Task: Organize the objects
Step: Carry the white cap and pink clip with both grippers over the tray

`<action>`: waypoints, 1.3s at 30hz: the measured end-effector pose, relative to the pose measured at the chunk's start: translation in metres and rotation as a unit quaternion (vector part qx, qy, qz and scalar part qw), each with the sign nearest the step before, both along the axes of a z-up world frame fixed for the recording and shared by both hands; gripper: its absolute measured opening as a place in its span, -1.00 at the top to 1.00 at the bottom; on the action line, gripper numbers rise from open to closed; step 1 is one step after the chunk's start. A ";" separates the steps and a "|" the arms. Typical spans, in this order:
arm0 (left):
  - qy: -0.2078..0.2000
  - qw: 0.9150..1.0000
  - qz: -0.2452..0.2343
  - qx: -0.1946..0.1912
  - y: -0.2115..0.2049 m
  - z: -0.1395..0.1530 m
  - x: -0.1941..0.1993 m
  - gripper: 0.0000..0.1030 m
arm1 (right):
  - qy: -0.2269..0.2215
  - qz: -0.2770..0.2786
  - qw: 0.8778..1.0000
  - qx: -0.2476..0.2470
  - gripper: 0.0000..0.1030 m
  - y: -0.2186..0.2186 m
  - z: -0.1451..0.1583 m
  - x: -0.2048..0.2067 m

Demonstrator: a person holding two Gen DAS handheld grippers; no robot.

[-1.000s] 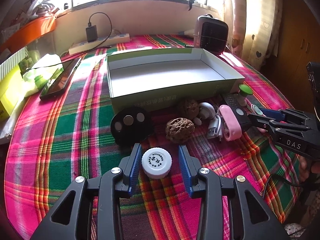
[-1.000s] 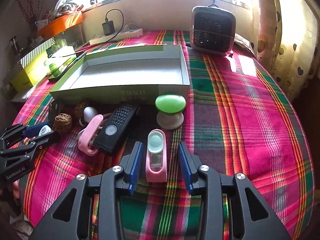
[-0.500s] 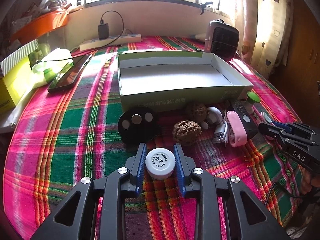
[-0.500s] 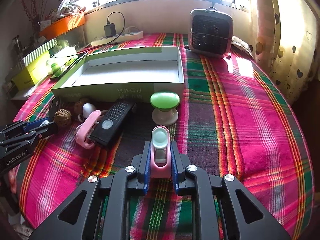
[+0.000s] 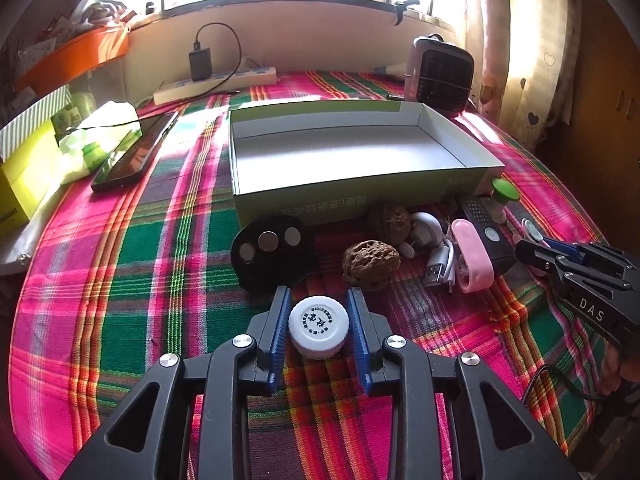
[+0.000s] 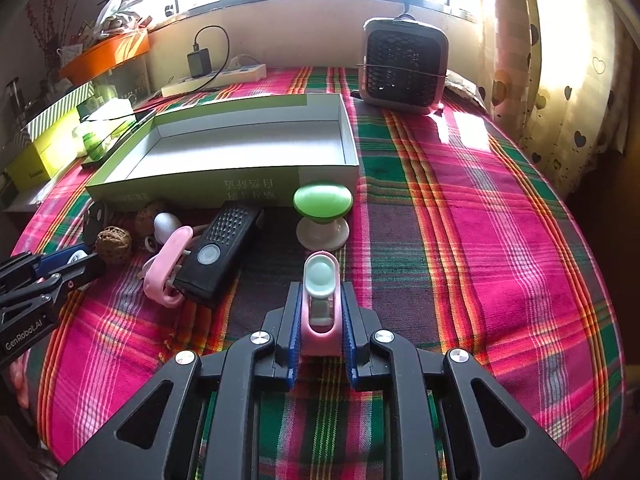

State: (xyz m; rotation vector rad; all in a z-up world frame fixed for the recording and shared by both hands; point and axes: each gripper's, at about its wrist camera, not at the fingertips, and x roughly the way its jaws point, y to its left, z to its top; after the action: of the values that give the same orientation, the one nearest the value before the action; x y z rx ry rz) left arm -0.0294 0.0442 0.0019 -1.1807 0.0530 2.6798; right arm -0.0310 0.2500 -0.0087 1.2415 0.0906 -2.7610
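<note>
Jaws of your left gripper [image 5: 319, 322] pinch the white bottle cap [image 5: 319, 327] on the plaid cloth [image 5: 132, 264]; your right gripper [image 6: 320, 312] clamps narrowly on the pink-and-mint case [image 6: 320, 304]. Ahead, the walnut [image 5: 371, 264], black remote [image 6: 218, 256] and green knob [image 6: 322, 216] crowd the open box's [image 5: 296, 206] front wall.

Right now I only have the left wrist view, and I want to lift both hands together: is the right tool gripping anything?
Observer: Yes, the right tool is shut on a small pink case.
Operator: How does it sit?
Observer: Lengthwise between the pads, with its mint round end sticking out past the tips.
Operator: Anything between it and the box?
Observer: A green knob stands just ahead of the case, apart from it, against the box wall.
</note>
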 end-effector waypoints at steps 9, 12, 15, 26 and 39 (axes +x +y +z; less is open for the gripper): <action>-0.002 1.000 -0.012 0.010 -0.005 0.002 -0.002 0.51 | 0.005 -0.024 1.000 0.006 0.64 -0.005 0.000 0.004; -0.002 1.000 -0.005 0.024 -0.009 0.002 -0.002 0.51 | 0.002 -0.023 1.000 0.001 0.64 -0.005 0.000 0.005; -0.007 0.999 0.000 0.032 -0.012 0.003 0.000 0.51 | -0.009 -0.019 0.999 -0.024 0.64 -0.003 0.002 0.004; -0.011 0.999 0.009 0.045 -0.012 0.015 0.002 0.51 | -0.004 0.024 0.999 -0.049 0.64 -0.017 0.010 0.004; 0.016 0.999 0.006 0.044 -0.009 0.038 -0.010 0.51 | 0.018 0.047 0.997 -0.061 0.64 -0.024 0.031 -0.004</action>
State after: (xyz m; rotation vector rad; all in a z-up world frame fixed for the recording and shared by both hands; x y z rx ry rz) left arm -0.0398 0.0348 0.0396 -1.1149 -0.0673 2.6824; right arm -0.0355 0.2260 0.0218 1.1277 -0.0160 -2.6663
